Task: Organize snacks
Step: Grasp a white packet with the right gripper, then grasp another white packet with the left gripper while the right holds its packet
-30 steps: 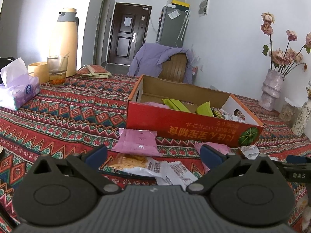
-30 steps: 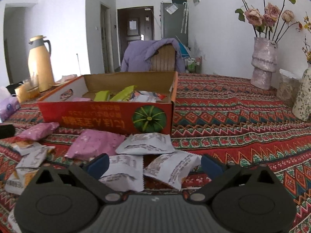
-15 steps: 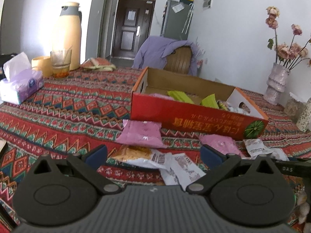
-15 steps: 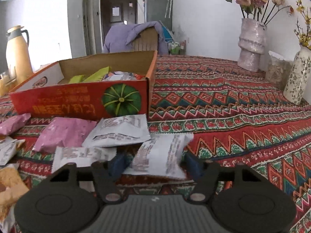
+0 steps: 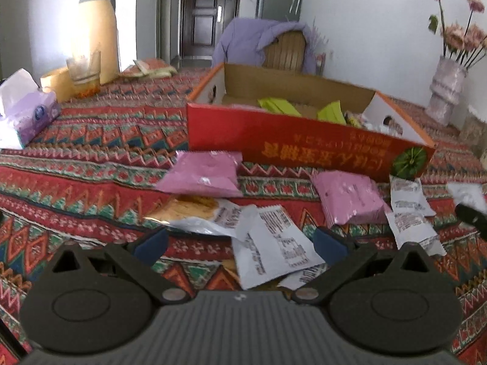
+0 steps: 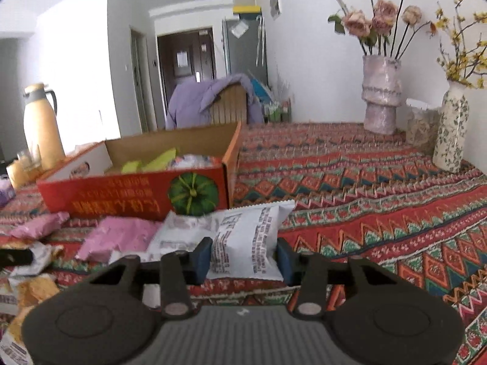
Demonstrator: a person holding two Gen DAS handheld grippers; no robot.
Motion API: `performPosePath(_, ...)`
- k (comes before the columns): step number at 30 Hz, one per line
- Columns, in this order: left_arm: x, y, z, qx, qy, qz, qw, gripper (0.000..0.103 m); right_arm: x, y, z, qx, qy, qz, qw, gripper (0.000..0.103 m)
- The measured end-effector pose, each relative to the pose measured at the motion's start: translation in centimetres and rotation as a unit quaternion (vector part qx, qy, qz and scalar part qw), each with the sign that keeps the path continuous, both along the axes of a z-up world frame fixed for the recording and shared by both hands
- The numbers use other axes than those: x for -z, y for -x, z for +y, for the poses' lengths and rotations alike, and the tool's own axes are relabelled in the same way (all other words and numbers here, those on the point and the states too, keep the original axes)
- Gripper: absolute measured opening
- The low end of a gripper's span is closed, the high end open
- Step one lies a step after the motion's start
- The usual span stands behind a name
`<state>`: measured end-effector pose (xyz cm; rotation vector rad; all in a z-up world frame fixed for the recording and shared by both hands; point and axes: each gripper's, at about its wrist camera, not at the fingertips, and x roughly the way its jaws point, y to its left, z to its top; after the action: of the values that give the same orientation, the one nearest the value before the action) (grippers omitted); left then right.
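Right tool (image 6: 243,257) is pinching a white packet (image 6: 248,240), its jaws having just been closing on it, in front of the red box (image 6: 134,196). Left tool (image 5: 240,243) is hanging spread over loose packets (image 5: 274,243) on the worktop (image 5: 91,176).

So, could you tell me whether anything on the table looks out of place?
Yes: several snack packets lie scattered and overlapping on the tablecloth in front of the red box, instead of inside it. Nothing looks spilled or torn.

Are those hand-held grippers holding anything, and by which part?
The right hand-held gripper has just closed on a white snack packet, gripping its near end. The left holds nothing.
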<state>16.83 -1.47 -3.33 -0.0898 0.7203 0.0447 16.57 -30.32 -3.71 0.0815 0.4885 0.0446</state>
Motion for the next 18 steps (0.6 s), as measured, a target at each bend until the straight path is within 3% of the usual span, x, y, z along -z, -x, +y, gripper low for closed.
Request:
performPosePath(12,1.0,-4.3,-2.2,-0.051,-0.033,0.060,0.9963,0.102,0.4,0.5,-0.4,-0.025,-0.026,-0.012,0.999,0.044)
performPosePath(14,1.2,-4.7,-2.4,-0.058,-0.040,0.069,0.9951,0.091,0.5,0.5,-0.4,-0.027,-0.029,-0.013,0.999,0.044)
performPosePath(18,1.2,-4.5,-2.9,-0.051,-0.050,0.066,0.9952,0.086,0.5,0.6,-0.6,-0.032,-0.033,-0.015,0.999,0.044)
